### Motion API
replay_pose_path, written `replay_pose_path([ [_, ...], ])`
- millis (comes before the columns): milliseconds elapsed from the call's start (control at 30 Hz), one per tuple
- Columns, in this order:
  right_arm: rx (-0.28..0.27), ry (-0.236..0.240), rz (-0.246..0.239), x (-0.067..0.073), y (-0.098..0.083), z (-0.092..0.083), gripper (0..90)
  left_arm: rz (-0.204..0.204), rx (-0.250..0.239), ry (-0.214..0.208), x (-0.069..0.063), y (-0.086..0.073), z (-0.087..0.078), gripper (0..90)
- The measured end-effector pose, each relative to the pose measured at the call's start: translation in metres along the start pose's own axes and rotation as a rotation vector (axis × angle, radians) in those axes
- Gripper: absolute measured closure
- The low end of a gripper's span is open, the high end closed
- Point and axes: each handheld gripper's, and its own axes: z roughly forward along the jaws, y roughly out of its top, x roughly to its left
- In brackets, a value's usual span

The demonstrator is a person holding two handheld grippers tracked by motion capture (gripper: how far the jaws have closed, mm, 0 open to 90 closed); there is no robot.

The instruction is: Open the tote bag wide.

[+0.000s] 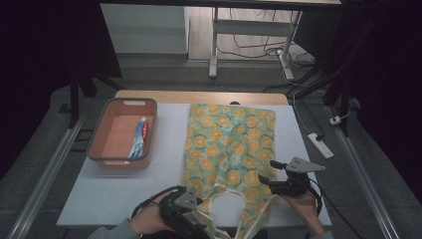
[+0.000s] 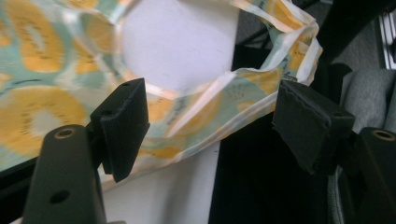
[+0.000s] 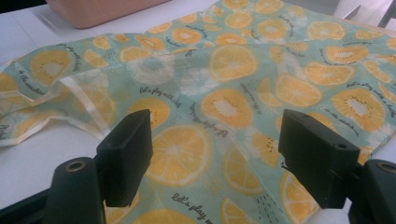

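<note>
**A:** While you look down from above, tell me where the bag lies.

**B:** My orange-print bag [image 1: 229,149] is spread flat on the white tabletop [image 1: 109,194], its closed end toward the far edge and its handles [image 1: 226,201] toward me, at the near edge. One handle loop hangs past that edge.

**A:** And your left fingers?

**B:** My left gripper [image 1: 191,219] sits at the near edge, by the left handle. In the left gripper view its fingers [image 2: 122,126] are spread wide, with the pale-edged handle strip [image 2: 224,105] running across the gap between them. The left pad lies just beside the fabric, the right pad stands apart from it. They are released, not pressing on anything.

**A:** The right ones?

**B:** My right gripper [image 1: 272,180] hovers over the bag's near right corner, pointing in toward the middle of the cloth. In the right gripper view its fingers [image 3: 128,154] stand wide apart above the printed fabric, nothing pinched between them. Released too.

**A:** Anything else on the tabletop?

**B:** An orange basket [image 1: 102,149] stands to the left of the bag, well apart from it. Inside lies a toothpaste tube [image 1: 140,137], along the basket's right wall. Whether my right pads touch the cloth beneath them, I cannot tell.
</note>
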Motion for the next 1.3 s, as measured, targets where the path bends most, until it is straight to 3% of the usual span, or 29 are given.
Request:
replay_pose_path([
  [200, -0.004, -0.001, 0.002, 0.0, 0.0, -0.001, 26.2, 0.046, 0.062, -0.014, -0.003, 0.003, 0.018, 30.4],
  [467, -0.008, -0.004, 0.006, 0.0, -0.001, 0.0, 26.9, 0.043, 0.134, 0.006, -0.003, 0.001, 0.035, 41.9],
  [567, -0.004, -0.003, 0.004, 0.0, -0.001, 0.0, 26.9, 0.053, 0.149, 0.028, -0.004, 0.0, 0.038, 55.0],
  [600, -0.003, -0.003, 0.004, 0.0, -0.001, 0.0, 26.9, 0.046, 0.146, 0.026, -0.003, 0.0, 0.037, 67.3],
  [633, -0.003, -0.003, 0.004, 0.0, -0.001, 0.0, 26.9, 0.039, 0.136, 0.018, -0.002, 0.0, 0.036, 67.3],
  [800, 0.001, -0.004, 0.002, 0.0, -0.001, 0.0, 27.1, 0.011, 0.092, 0.023, 0.003, -0.001, 0.028, 87.0],
  [900, -0.002, -0.004, 0.005, 0.0, -0.001, -0.001, 27.0, -0.014, 0.01, 0.015, 0.006, -0.001, 0.015, 87.2],
  [1133, -0.01, -0.003, 0.003, 0.001, 0.001, -0.004, 27.1, -0.095, -0.19, 0.095, 0.018, 0.002, -0.031, 87.4],
  [1300, -0.017, 0.015, 0.004, 0.006, 0.009, -0.01, 27.0, -0.147, -0.261, 0.164, 0.031, 0.005, -0.053, 87.4],
])
